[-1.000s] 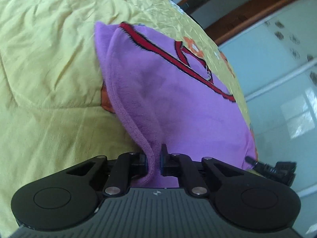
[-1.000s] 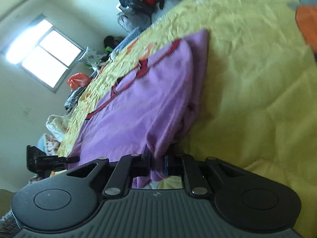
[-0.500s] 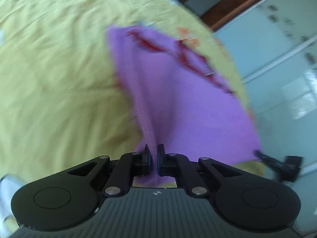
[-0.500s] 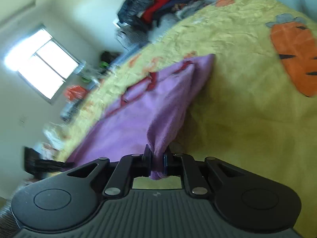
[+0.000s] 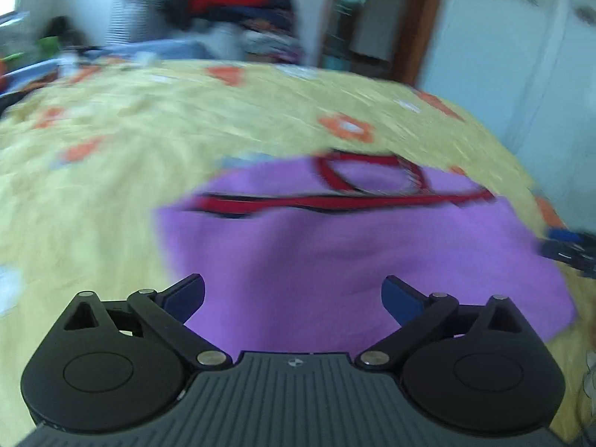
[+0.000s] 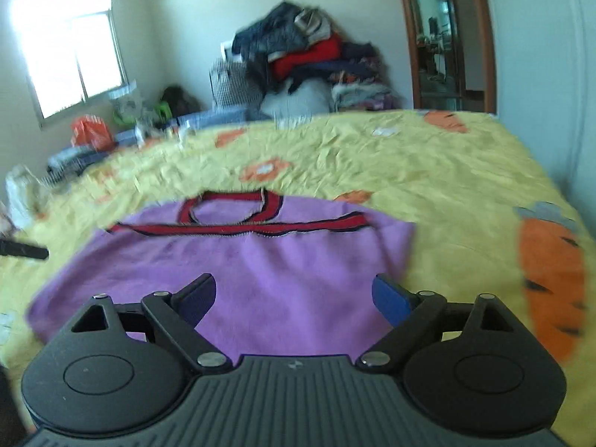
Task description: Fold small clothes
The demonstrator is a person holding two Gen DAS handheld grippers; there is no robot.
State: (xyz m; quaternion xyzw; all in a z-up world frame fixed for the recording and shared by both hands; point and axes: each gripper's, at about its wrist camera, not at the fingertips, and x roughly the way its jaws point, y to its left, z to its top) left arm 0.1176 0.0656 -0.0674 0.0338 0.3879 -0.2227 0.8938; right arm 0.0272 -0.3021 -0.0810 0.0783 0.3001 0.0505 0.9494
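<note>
A small purple top (image 5: pixel 354 257) with red and black trim lies folded and flat on the yellow bedspread (image 5: pixel 111 193). My left gripper (image 5: pixel 293 294) hovers above the top's near edge, its jaws opening wide, with nothing between them. From the right wrist view the same purple top (image 6: pixel 260 264) spreads out ahead, its red neckband at the far side. My right gripper (image 6: pixel 294 294) is raised over the near edge, jaws also opening, holding nothing. The tip of the other gripper (image 6: pixel 24 249) shows at the left edge.
The yellow bedspread (image 6: pixel 428 186) carries orange carrot prints (image 6: pixel 551 279). A heap of clothes (image 6: pixel 309 63) is piled against the far wall, with bags and clutter (image 6: pixel 93 134) under the window. A wooden door frame (image 6: pixel 447 37) stands at the back right.
Both grippers let go of the purple top's edge, swung open, lifted and rolled upright. The top now lies flat on the bed instead of hanging pinched from the jaws.
</note>
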